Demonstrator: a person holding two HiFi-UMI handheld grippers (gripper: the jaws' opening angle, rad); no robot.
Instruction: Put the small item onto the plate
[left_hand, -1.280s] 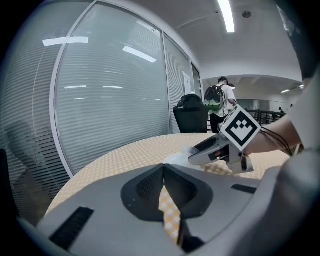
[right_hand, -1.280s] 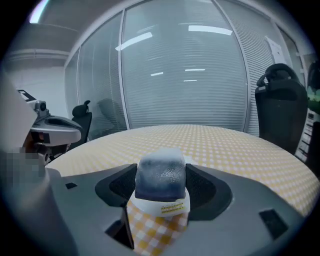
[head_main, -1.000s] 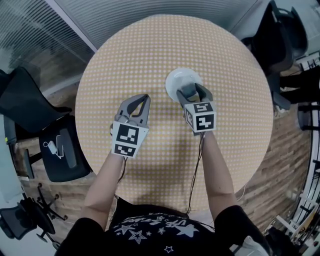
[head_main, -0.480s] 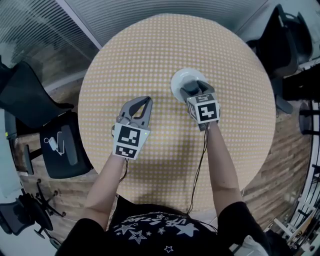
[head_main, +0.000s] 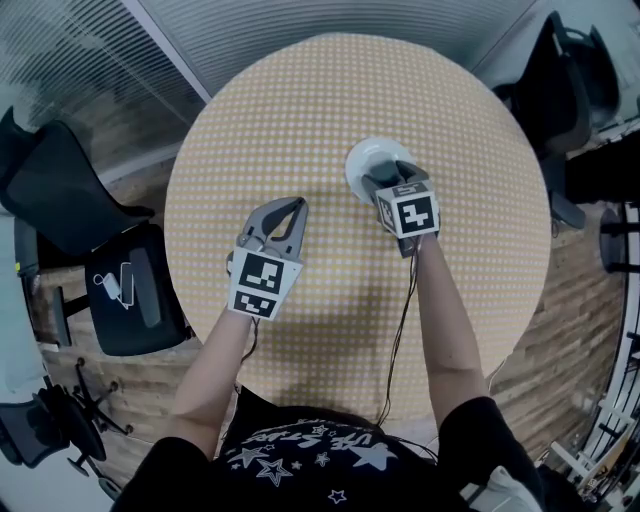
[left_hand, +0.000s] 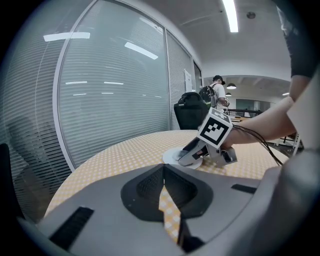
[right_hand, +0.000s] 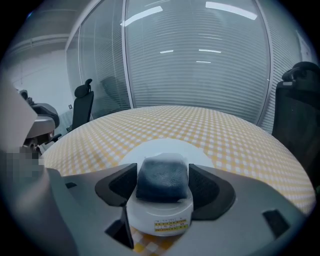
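**Small item held over the plate's near rim, not yet let go**

The right gripper (head_main: 393, 178) reaches to the 6 o'clock edge of the round white plate (head_main: 366, 154), which sits at about 12 o'clock from the middle of the round table with a yellow-and-white checked cloth (head_main: 300, 110). Its fingers (right_hand: 212, 190) are set narrow, one on each side of the small white round tub with a dark, fuzzy top and a yellow label (right_hand: 161, 185), so the tub rides upright with its label towards the person. That side-on hold leaves the tub's base free, which suits setting it down flat.

In the right gripper view the plate's white surface spreads beyond the tub at 12 o'clock, while checked cloth shows under its near edge. The tub therefore looks to be just at or over the near rim, not over the middle. Whether its base touches the plate I cannot tell.

The left gripper (head_main: 292, 207) hangs at about 9 o'clock from the table's middle, well apart from the plate. Its fingers (left_hand: 145, 187) are drawn together at the tips with nothing between them; only a sliver of cloth shows through. It appears simply parked out of the working path.

Judged from this, the placing is nearly done. A short carry farther over the plate before opening would keep the tub from tipping off the rim.
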